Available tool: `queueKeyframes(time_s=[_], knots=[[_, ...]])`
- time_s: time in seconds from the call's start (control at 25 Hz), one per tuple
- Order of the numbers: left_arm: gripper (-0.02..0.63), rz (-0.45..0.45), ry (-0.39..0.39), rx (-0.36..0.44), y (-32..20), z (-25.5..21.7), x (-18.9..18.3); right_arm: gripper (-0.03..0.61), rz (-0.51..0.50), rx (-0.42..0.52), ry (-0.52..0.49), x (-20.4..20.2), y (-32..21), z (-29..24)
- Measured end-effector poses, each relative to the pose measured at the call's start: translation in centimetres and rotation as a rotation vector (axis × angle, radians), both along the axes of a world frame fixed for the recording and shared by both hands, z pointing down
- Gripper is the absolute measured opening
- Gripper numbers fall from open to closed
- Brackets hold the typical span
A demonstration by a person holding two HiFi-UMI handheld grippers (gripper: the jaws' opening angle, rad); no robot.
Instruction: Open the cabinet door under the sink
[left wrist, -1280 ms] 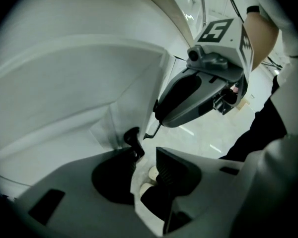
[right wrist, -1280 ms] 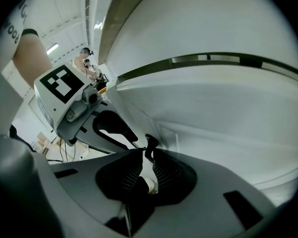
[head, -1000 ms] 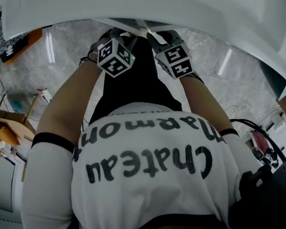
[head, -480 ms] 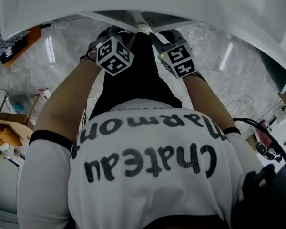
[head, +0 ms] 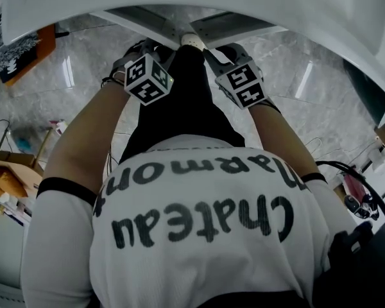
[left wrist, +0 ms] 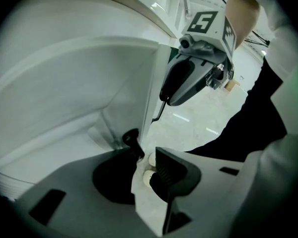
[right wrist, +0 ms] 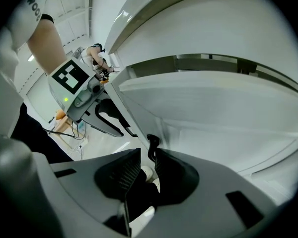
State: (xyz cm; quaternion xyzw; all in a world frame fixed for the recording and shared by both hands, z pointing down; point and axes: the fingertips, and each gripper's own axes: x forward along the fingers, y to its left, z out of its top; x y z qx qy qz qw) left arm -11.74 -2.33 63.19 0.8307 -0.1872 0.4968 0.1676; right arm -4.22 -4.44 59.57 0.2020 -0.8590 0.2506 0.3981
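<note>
The left claw (left wrist: 147, 157), just tightening, and the right claw (right wrist: 145, 163) each pinch a door knob (right wrist: 146, 172) under the sink (head: 276, 5), and a skewed pull may slip them off.

Both arms reach forward and down past the torso, the left forearm (head: 90, 133) and right forearm (head: 279, 133) bare below white sleeves with dark cuffs. They converge, so the two hands sit near each other but apart. The left gripper (head: 170, 49) points steeply down and angles inward, its marker cube facing up. Its jaws stand a little apart and have just been closing, with the edge of the left cabinet door (left wrist: 114, 83) between them and the pads on it. The right gripper (head: 210, 51) mirrors it, tilted down and inward, its jaws drawn narrowly together on the edge of the right cabinet door (right wrist: 213, 113).
</note>
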Motion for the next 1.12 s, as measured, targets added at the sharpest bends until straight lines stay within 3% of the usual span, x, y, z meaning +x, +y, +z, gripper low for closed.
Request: queueKeyframes(time_s=[0.28, 0.56, 1.12], knots=[[0.100, -0.012, -0.020, -0.018, 0.7, 0.1, -0.4, 0.077, -0.048, 0.002, 0.012, 0.7, 1.0, 0.1], [0.100, 0.041, -0.054, -0.022, 1.9, 0.2, -1.1, 0.077, -0.112, 0.005, 0.030, 1.4, 2.0, 0.1], [0.100, 0.119, -0.083, -0.004, 3.1, 0.2, -1.7, 0.076, -0.143, 0.000, 0.074, 2.5, 3.2, 0.2]])
